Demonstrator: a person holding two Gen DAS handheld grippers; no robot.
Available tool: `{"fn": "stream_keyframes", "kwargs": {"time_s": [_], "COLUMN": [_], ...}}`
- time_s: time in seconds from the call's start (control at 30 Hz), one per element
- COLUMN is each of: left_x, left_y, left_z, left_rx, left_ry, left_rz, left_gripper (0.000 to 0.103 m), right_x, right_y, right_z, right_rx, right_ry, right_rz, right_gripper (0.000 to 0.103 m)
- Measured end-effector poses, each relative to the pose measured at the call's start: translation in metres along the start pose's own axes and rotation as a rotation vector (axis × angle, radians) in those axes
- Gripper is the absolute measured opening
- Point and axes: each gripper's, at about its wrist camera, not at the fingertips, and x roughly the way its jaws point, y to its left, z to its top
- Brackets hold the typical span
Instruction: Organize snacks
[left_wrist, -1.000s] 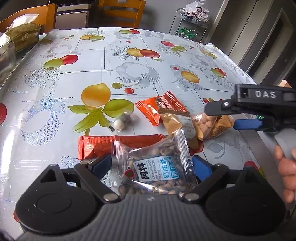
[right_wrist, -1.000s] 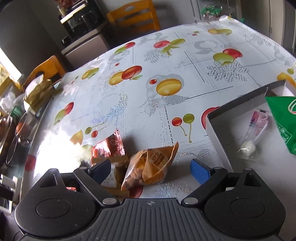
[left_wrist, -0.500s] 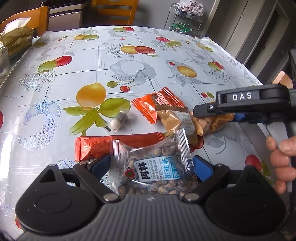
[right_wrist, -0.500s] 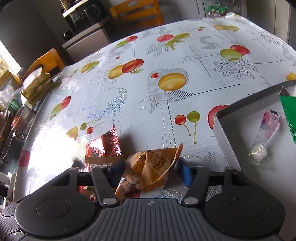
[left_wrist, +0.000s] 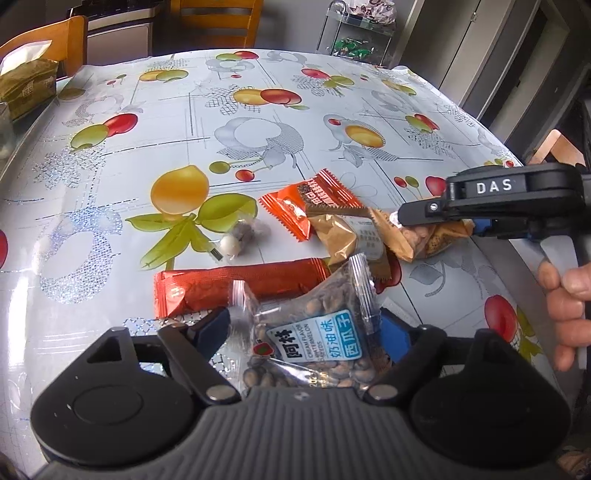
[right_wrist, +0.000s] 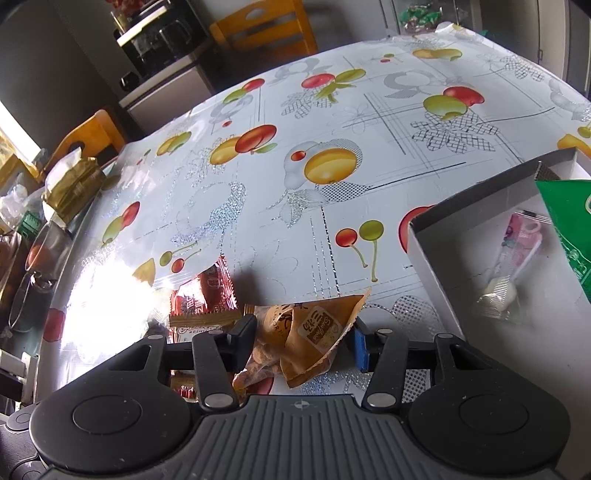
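Observation:
My left gripper (left_wrist: 303, 328) is open with its fingers on either side of a clear packet of melon seeds (left_wrist: 314, 332) lying on the table. Beyond it lie a long red stick pack (left_wrist: 240, 284), an orange wrapper (left_wrist: 306, 206), a tan packet (left_wrist: 347, 236) and a small clear candy (left_wrist: 240, 240). My right gripper (right_wrist: 303, 336) is shut on an orange-brown snack bag (right_wrist: 306, 339) on the table; it also shows in the left wrist view (left_wrist: 443, 214). A white box (right_wrist: 480, 280) to the right holds a green bag (right_wrist: 569, 225) and a pink candy packet (right_wrist: 517, 258).
The table has a fruit-print cloth (left_wrist: 258, 122). A tissue pack (left_wrist: 26, 85) and a glass (left_wrist: 5, 129) stand at the far left. Orange chairs (left_wrist: 218, 18) stand behind the table. A wire cart (left_wrist: 354, 40) stands at the back right.
My right gripper has closed its fingers onto the orange-brown snack bag. My left gripper has stayed open around the seed packet and edged a little closer.

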Motion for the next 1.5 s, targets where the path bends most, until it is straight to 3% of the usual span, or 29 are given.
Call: {"fn": "stream_keyframes", "kwargs": {"time_s": [0.07,0.53,0.7,0.73,1.5], "left_x": [-0.002,-0.024,-0.034,-0.035,-0.062], "left_y": [0.001,0.008,0.008,0.008,0.004], "left_z": [0.0,-0.003,-0.003,-0.003,-0.003], "left_rx": [-0.002,-0.045,-0.05,-0.051,-0.055], "left_ry": [0.001,-0.037,-0.06,-0.06,-0.144], "left_rz": [0.009,0.025,0.027,0.026,0.018], "left_gripper": [0.073,0.063,0.057,0.051,0.039], "right_x": [-0.003,-0.024,-0.031,-0.032,-0.059], "right_y": [0.0,0.005,0.004,0.004,0.001], "right_z": [-0.001,-0.006,-0.01,-0.011,-0.025], "right_rx": [0.002,-0.005,-0.006,-0.006,0.006], "right_ry": [-0.006,-0.044,-0.052,-0.054,-0.086], "right_rz": [0.001,0.015,0.022,0.022,0.031], "right_gripper": [0.051,0.051,0.051,0.051,0.051]}}
